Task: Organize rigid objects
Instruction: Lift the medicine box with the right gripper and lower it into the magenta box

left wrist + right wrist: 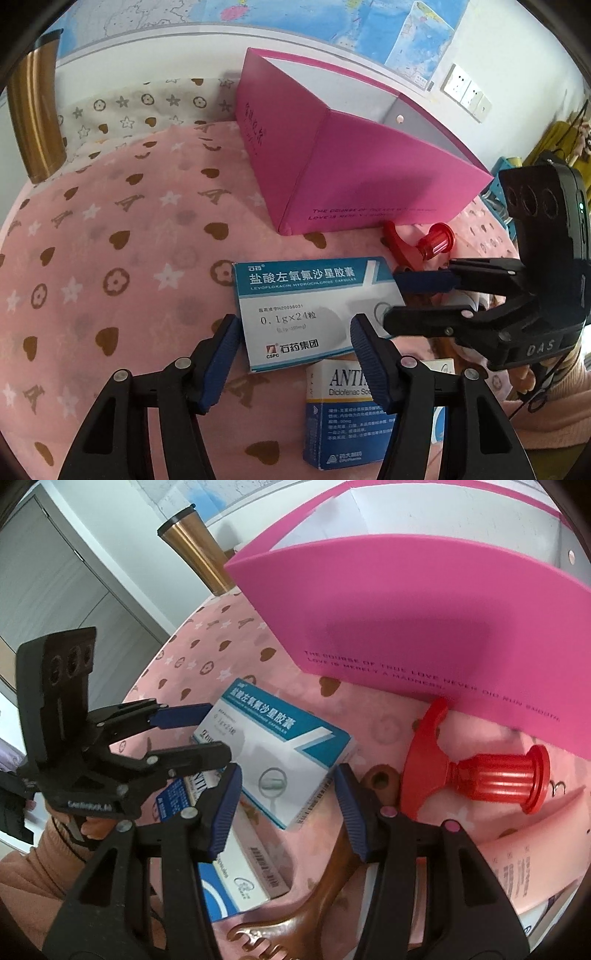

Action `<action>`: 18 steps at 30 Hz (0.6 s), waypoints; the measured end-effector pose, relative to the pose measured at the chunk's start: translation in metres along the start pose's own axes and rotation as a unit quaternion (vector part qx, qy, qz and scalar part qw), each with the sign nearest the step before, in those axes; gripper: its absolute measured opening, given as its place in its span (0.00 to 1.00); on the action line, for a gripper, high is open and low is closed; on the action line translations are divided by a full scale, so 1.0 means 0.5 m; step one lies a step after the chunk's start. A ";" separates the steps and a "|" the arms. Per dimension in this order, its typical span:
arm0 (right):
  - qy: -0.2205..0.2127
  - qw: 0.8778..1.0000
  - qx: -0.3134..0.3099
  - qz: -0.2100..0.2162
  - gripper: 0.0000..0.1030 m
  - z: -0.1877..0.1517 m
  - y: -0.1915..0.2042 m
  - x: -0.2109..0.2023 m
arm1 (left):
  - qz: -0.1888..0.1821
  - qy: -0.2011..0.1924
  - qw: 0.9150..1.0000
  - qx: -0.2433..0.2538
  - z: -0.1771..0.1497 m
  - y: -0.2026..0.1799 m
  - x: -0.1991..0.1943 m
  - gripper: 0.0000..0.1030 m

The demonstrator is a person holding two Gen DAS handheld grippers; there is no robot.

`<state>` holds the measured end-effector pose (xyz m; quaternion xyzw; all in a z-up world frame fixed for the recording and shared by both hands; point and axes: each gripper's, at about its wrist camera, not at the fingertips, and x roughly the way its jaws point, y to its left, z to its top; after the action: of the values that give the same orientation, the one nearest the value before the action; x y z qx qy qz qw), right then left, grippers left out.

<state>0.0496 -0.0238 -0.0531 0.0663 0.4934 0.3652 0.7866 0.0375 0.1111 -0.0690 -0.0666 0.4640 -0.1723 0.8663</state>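
Note:
A white and teal medicine box (306,306) lies on the pink cloth, on top of a blue and white box (343,398). My left gripper (293,350) is open, its jaws on either side of the teal box's near end. My right gripper (399,295) comes in from the right, open around the same box's right end. In the right wrist view the teal box (280,753) sits between the open jaws of my right gripper (286,805), and my left gripper (214,731) is at the left. A red plastic part (476,771) lies by the open pink box (424,609).
A brown comb (332,878), a long white box (255,864) and a pink tube (532,864) lie near the right gripper. A copper tumbler (33,110) stands at the back left. Maps and wall sockets (465,92) are behind the table.

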 end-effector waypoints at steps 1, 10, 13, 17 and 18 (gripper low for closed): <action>-0.001 1.000 0.001 0.000 0.54 0.002 0.000 0.001 | 0.000 0.000 1.000 -0.003 0.000 -0.001 -0.001 0.60; -0.034 0.999 -0.013 0.002 0.54 0.012 0.000 -0.048 | -0.010 -0.025 1.000 -0.007 0.008 -0.029 -0.030 0.60; -0.046 0.999 -0.016 0.000 0.54 0.013 -0.002 -0.071 | -0.010 -0.037 0.999 0.003 0.015 -0.051 -0.047 0.60; -0.061 0.998 -0.024 0.000 0.54 0.014 0.002 -0.110 | -0.012 -0.052 0.999 0.011 0.029 -0.078 -0.069 0.60; -0.065 0.998 -0.026 0.000 0.54 0.014 0.003 -0.121 | -0.014 -0.058 0.998 0.015 0.035 -0.089 -0.078 0.60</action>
<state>0.0398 -0.0594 -0.0047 0.0689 0.4313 0.3728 0.8187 0.0219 0.0831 -0.0165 -0.0701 0.4099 -0.1866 0.8901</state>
